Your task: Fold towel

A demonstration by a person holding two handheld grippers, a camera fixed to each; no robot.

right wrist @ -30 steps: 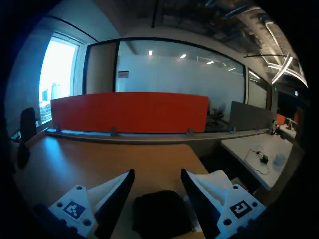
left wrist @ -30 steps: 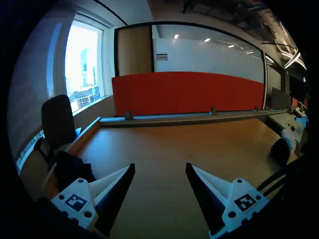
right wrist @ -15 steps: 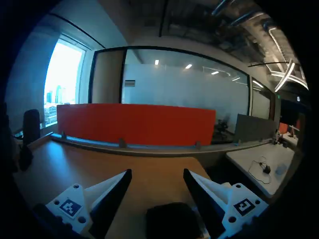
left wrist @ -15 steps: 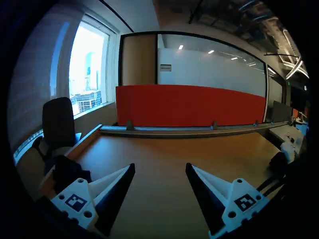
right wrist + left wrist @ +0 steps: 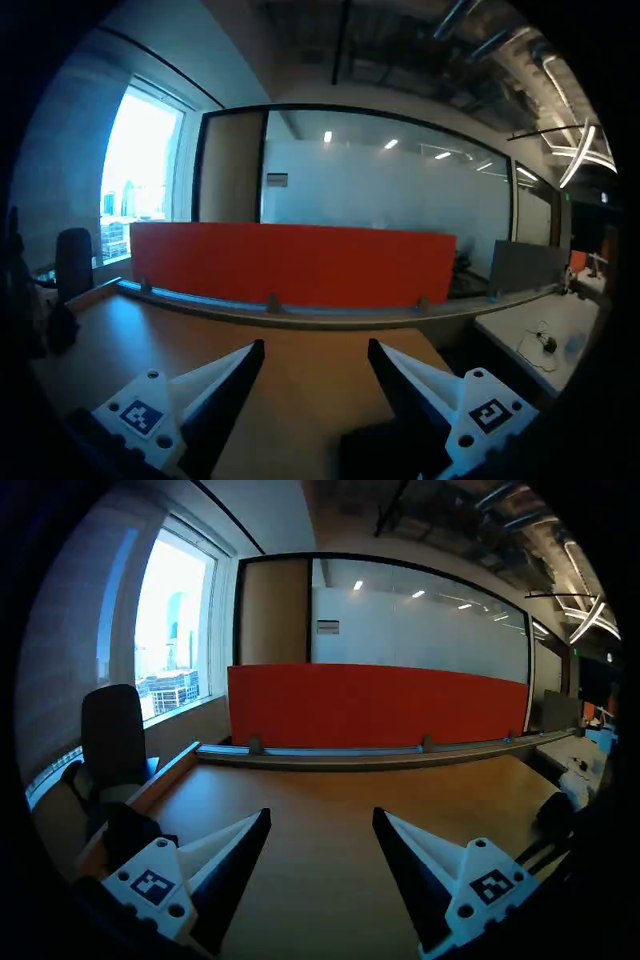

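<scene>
Left gripper view shows the left gripper (image 5: 320, 812), fingers apart, above the wooden desk (image 5: 336, 784). The right gripper (image 5: 314, 344) is spread too. A near dark lump (image 5: 376, 452) may be the towel, though I cannot tell. Folding looks unstarted, and the next move calls for lowering to find an edge.

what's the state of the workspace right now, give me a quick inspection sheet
surface: wooden desk, smooth brown top
job's things: dark lump at the near desk edge, low in the right gripper view; too dark to tell if it is the towel
clutter: dark bundle at the desk's left edge
grippers: left claw open, holding nothing; right claw open, holding nothing
cables: black cable on the neighbouring white desk
surroundings: red divider along the far edge, window, black chair, glass wall
</scene>
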